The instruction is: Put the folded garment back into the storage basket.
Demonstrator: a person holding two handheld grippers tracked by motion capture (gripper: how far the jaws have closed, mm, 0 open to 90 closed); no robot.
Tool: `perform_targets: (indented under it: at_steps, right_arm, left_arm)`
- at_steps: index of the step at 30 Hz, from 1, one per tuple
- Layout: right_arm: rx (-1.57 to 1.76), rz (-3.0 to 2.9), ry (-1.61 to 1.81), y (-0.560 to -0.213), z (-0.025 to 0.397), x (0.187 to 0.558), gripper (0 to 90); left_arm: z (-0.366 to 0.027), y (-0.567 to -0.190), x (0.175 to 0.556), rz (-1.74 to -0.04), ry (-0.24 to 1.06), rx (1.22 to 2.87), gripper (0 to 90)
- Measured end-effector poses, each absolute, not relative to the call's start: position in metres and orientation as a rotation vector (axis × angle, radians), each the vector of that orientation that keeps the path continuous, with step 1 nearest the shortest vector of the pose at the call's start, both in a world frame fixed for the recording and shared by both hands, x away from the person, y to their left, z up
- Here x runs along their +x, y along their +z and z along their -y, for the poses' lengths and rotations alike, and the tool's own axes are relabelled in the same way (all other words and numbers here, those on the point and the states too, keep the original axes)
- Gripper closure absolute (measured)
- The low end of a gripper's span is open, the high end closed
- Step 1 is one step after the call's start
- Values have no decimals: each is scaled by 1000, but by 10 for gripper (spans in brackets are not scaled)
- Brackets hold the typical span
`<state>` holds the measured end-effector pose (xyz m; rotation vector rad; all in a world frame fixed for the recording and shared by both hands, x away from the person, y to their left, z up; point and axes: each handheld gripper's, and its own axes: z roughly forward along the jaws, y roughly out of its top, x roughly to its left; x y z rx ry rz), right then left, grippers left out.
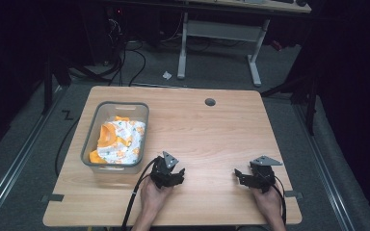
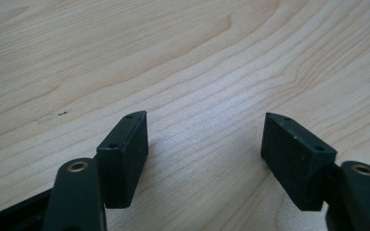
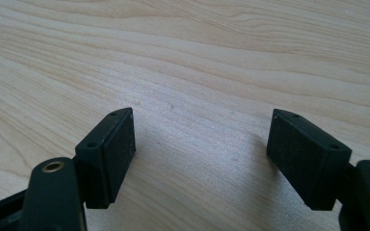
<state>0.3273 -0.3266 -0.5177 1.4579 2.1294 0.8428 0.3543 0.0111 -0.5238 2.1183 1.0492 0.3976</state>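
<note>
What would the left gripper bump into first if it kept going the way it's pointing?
Probably just the wooden table. The left gripper points low over bare wood with open jaws and nothing between them. The bin with the cloth sits off to its side.

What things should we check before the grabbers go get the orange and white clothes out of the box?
1. Left gripper open: ok, its jaws stand wide apart in the left gripper view.
2. Right gripper open: ok, jaws apart, nothing between them.
3. Both grippers empty: ok, just bare wooden table under them.
4. Orange and white cloth in the clear bin: ok, it lies bunched inside.
5. Path from the left gripper to the bin free: ok, nothing lies between them.
6. Anything hidden beneath the cloth: cannot tell.
</note>
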Motion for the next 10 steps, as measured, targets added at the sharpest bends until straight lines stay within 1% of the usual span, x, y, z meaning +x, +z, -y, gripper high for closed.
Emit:
perform_targets:
  at_steps: [10]
  right_arm:
    - [1458,-2130,843,-518,327,327,258]
  left_arm:
    - [-11,-524,354,-1056,398,2114,321]
